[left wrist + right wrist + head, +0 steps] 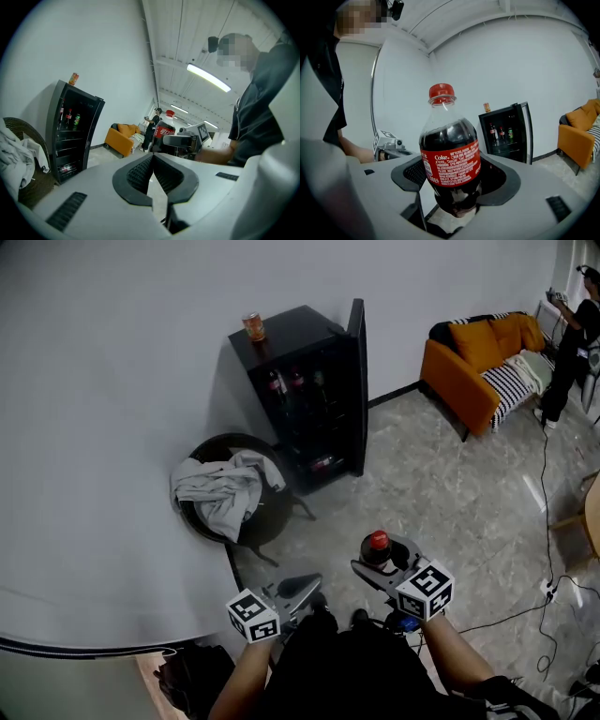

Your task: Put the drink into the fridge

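Upright, the Coke bottle sits clamped in the right gripper.

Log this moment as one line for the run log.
right tool: shut on cola bottle | left tool: shut, empty | fridge: ahead, not reached

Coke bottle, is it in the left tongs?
No, the Coke bottle sits in the right tongs; the left tongs are shut on nothing.

Drink: Coke bottle, red cap, dark cola, upright, clamped between the right gripper's jaws.
Fridge: black fridge, door open, against the wall.
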`<state>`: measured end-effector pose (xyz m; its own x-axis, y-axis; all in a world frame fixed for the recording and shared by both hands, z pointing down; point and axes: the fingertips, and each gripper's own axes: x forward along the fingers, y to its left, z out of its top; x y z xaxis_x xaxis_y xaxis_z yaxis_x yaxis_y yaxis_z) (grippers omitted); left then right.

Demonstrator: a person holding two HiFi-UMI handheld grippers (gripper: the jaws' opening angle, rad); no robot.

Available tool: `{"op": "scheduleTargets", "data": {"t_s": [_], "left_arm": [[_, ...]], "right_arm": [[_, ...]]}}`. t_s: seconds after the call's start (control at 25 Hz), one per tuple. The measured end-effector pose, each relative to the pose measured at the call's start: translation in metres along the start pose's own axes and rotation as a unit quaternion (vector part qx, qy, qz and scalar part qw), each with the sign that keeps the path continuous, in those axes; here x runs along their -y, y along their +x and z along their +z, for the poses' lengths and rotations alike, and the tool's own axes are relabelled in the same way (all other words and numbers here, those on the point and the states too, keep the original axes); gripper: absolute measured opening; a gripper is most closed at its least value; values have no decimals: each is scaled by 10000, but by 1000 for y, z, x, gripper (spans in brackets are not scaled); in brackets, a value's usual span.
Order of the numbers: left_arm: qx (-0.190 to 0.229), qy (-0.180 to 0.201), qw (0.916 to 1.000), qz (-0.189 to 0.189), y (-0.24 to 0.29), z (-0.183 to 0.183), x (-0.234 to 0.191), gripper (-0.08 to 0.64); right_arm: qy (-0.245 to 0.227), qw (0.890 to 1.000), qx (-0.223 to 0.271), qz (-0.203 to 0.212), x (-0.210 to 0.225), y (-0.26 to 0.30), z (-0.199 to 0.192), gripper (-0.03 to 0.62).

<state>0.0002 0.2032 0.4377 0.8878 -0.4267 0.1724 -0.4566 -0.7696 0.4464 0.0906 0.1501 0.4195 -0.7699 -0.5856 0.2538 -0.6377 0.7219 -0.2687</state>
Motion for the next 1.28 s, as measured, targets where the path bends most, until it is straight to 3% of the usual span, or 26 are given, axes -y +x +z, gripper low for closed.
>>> {"op": "scheduleTargets", "data": {"t_s": [0.08, 0.2, 0.28, 0.44, 0.76, 0.96, 1.28], "left_arm": [[52, 23, 10000, 28, 1, 4, -6, 11], [541, 358, 9977, 174, -3, 26, -21, 11], [778, 372, 9961, 207, -5, 38, -33, 9], [612, 209, 9978, 122, -2, 43, -60, 11], [687, 69, 9976, 9, -15, 69, -132, 11], [742, 403, 9963, -177, -25, 90, -163, 11], [803, 294, 9960, -247, -35, 98, -207, 11]], "right_arm": [[-10, 10000, -69, -45, 3, 3, 0, 318], [-164, 9996, -185, -156, 11, 14, 4, 318], [-190, 9995, -179, -182, 14, 21, 9, 318], [-189, 9993, -163, -290, 22, 36, 20, 318], [-186, 9975, -153, -658, 47, 97, 49, 318], [-340, 9966, -188, -729, 54, 139, 70, 318], [-538, 9962, -106, -681, 49, 183, 93, 318]]}}
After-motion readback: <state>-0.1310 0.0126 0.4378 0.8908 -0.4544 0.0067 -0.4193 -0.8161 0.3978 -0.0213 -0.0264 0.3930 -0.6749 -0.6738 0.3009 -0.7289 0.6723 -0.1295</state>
